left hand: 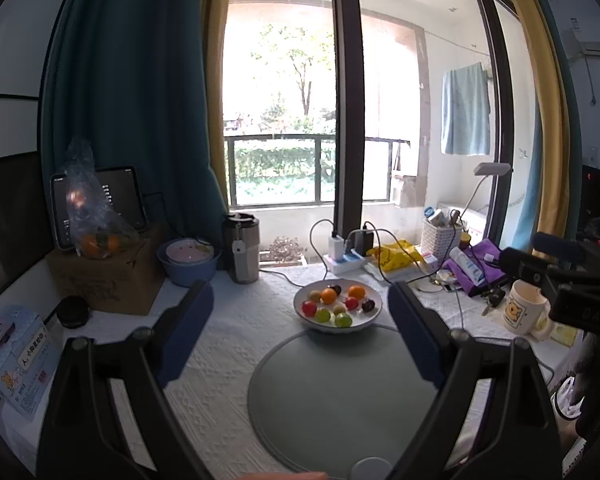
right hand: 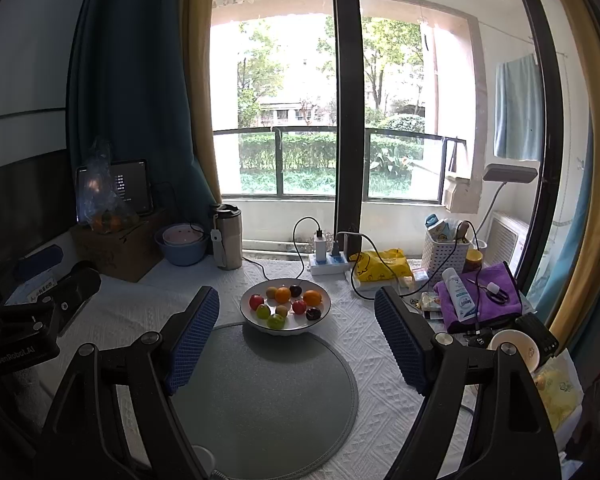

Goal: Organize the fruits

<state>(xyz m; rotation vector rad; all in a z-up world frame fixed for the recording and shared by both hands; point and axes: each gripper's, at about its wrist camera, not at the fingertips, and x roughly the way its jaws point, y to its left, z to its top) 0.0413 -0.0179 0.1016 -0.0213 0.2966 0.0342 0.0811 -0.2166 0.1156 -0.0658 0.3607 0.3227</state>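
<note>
A white bowl (left hand: 312, 322) (right hand: 252, 320) stands on the table at the far edge of a round grey mat (left hand: 340, 392) (right hand: 268, 392). It holds several small fruits: oranges (left hand: 329, 295) (right hand: 283, 294), red ones (left hand: 309, 308) (right hand: 256, 302), green ones (left hand: 343, 320) (right hand: 275, 321) and dark plums (left hand: 368, 305) (right hand: 313, 313). My left gripper (left hand: 300, 320) is open and empty, well short of the bowl above the mat. My right gripper (right hand: 296, 328) is open and empty too, with the bowl seen between its blue pads (right hand: 190, 340). Each gripper's body shows at the edge of the other's view.
Behind the bowl lie a power strip (left hand: 342, 260) (right hand: 326, 262) with cables, a steel flask (left hand: 242, 248) (right hand: 227, 240) and stacked bowls (left hand: 188, 260) (right hand: 182, 246). A cardboard box (left hand: 108, 280) carries a bag of oranges (left hand: 96, 220). At right are a mug (left hand: 524, 312), purple cloth (right hand: 480, 300) and white basket (right hand: 446, 256).
</note>
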